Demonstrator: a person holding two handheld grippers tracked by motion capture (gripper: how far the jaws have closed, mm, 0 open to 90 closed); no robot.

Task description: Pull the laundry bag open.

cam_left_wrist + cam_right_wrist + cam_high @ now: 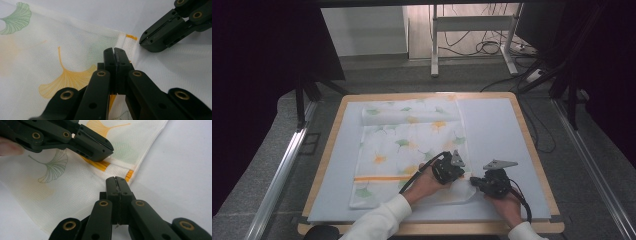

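A white cloth (pixel 407 150) printed with green and yellow ginkgo leaves lies spread on the pale mat, with an orange stripe (pixel 382 178) near its front. My left gripper (pixel 461 172) is shut at the cloth's right edge by the stripe. In the left gripper view its jaws (pixel 115 51) are closed on a raised ridge of the hem (pixel 123 41). My right gripper (pixel 473 182) sits just to the right, also shut. Its tips (pixel 116 179) meet the same cloth edge (pixel 128 175), close to the left gripper's jaws (pixel 110 151).
The far end of the cloth is folded over in a band (pixel 412 115). The mat (pixel 497 125) lies on a wooden-rimmed table (pixel 532 150). A hand (pixel 427 185) and white sleeve (pixel 382 217) hold the left gripper. Dark curtains, a desk frame (pixel 472 30) and cables stand beyond the table.
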